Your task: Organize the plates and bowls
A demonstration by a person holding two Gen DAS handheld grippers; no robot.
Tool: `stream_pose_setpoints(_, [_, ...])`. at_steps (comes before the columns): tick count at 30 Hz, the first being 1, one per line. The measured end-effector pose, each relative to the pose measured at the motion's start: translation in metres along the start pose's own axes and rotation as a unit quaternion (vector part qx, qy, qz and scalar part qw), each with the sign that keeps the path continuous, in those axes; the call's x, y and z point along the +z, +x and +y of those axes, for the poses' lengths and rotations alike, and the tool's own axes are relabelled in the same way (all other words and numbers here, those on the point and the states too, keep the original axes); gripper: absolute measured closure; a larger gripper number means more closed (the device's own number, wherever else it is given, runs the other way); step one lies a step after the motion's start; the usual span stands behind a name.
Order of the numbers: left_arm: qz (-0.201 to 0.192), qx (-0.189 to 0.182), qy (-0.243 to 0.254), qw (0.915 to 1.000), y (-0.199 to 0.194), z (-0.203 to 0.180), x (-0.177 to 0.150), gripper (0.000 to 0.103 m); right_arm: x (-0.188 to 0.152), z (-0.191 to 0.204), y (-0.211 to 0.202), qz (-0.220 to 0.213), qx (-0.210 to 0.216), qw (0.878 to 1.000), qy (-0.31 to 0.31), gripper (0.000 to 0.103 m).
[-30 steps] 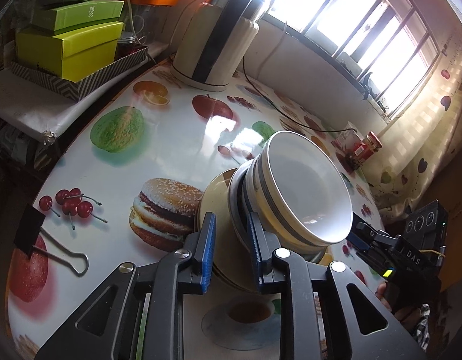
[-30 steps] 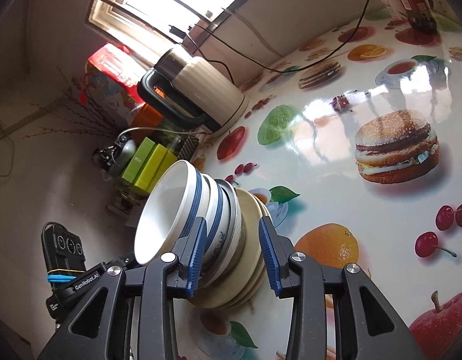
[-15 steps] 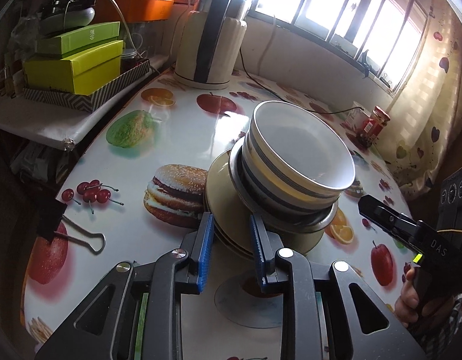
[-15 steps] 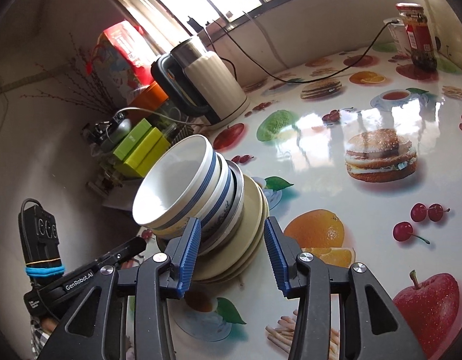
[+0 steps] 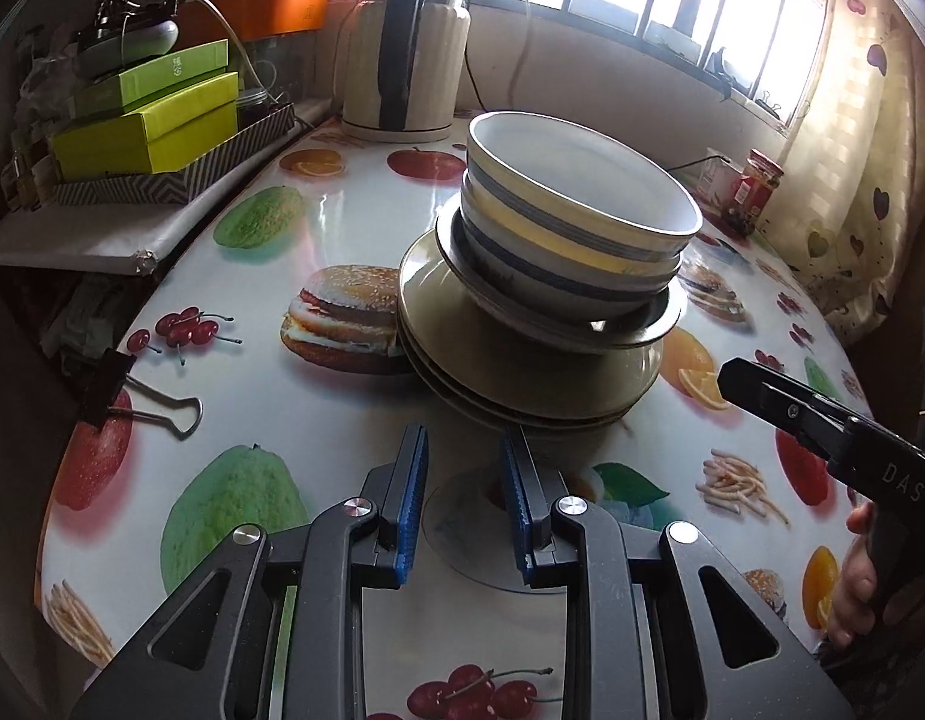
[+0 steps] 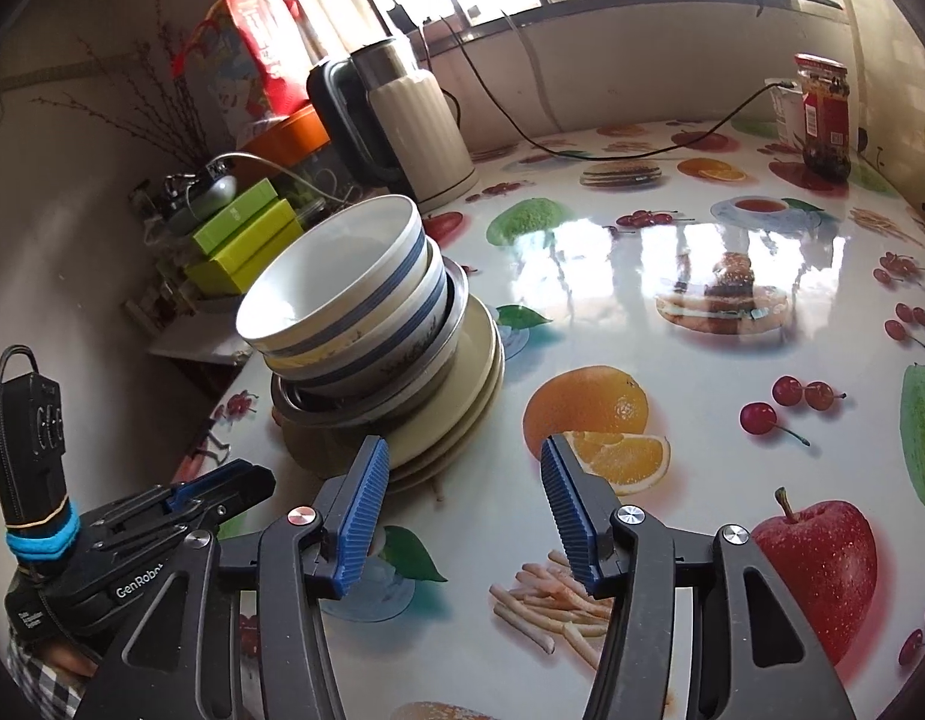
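Observation:
A stack of dishes stands on the fruit-print table: white bowls with blue bands (image 5: 576, 228) nested on a metal dish (image 5: 654, 324), on several beige plates (image 5: 498, 372). The bowls (image 6: 342, 294) and plates (image 6: 468, 396) also show in the right wrist view. My left gripper (image 5: 465, 468) is open and empty, just short of the plates' near edge. My right gripper (image 6: 462, 480) is open and empty, beside the plates' rim, apart from it. The right gripper's body (image 5: 822, 426) shows at the right of the left wrist view.
A cream electric kettle (image 5: 408, 42) stands at the back with its cord. Green boxes (image 5: 150, 114) sit on a side shelf at left. A red-lidded jar (image 6: 822, 114) stands at the far right. A black binder clip (image 5: 120, 384) grips the table's left edge.
Both grippers have let go of the stack and drawn back from it. The stack now rests level on the table. The right jaws have opened wider.

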State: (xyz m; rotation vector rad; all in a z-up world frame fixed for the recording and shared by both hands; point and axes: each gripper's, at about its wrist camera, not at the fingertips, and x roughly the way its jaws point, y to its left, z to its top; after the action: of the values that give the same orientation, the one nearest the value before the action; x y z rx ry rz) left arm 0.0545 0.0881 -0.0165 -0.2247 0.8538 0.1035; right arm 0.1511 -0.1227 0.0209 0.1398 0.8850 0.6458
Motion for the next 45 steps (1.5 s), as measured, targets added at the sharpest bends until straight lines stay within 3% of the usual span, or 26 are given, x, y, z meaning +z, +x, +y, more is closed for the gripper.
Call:
stream_pose_setpoints(9, [0.003, 0.026, 0.016, 0.9995, 0.003, -0.009, -0.016, 0.078, -0.020, 0.017, 0.003, 0.016, -0.032, 0.998, -0.045, 0.043])
stream_pose_setpoints(16, [-0.001, 0.048, 0.038, 0.9981, 0.004, -0.017, -0.022, 0.078, -0.030, 0.015, 0.012, 0.036, -0.071, 0.996, -0.045, 0.041])
stream_pose_setpoints(29, [0.013, 0.048, 0.037, 0.9981, 0.011, -0.022, -0.026, 0.078, -0.035, 0.012, 0.020, 0.055, -0.098, 0.993, -0.045, 0.041])
stream_pose_setpoints(45, [0.020, 0.051, 0.033, 0.9980, 0.017, -0.027, -0.029, 0.077, -0.039, 0.014, 0.023, 0.059, -0.128, 0.988, -0.061, 0.029])
